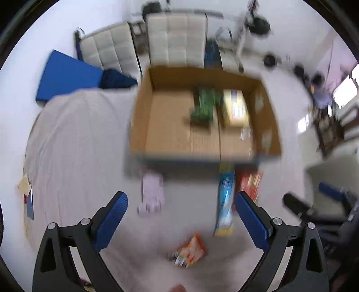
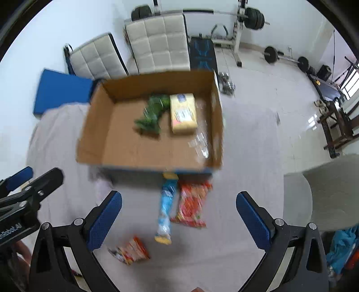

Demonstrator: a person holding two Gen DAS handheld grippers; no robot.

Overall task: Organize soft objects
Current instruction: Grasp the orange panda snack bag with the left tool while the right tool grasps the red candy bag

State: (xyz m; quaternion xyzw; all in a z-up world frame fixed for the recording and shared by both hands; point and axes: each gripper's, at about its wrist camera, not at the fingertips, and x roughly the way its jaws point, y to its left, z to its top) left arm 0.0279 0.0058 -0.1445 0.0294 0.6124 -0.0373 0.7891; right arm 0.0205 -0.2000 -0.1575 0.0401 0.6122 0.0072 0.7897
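Observation:
An open cardboard box [image 1: 139, 116] [image 2: 94, 125] sits on a cloth-covered table and holds a green packet [image 1: 203, 105] [image 2: 151, 114] and a yellow packet [image 1: 235, 107] [image 2: 182, 113]. In front of the box lie a long blue packet [image 1: 225, 200] [image 2: 166, 210], a red packet [image 1: 250, 183] [image 2: 193, 202], a small orange packet [image 1: 190, 250] [image 2: 131, 250] and a pale purple soft item [image 1: 152, 193]. My left gripper [image 1: 180, 219] is open and empty above the table. My right gripper [image 2: 178, 219] is open and empty over the blue and red packets.
The table wears a grey cloth [image 1: 74, 143] [image 2: 246, 139]. White padded chairs [image 1: 177, 38] [image 2: 157, 40] and a blue mat [image 1: 67, 76] [image 2: 62, 89] stand behind. Weights and a bench [image 2: 244, 20] are at the back right. The left gripper's body [image 2: 27, 191] shows in the right wrist view.

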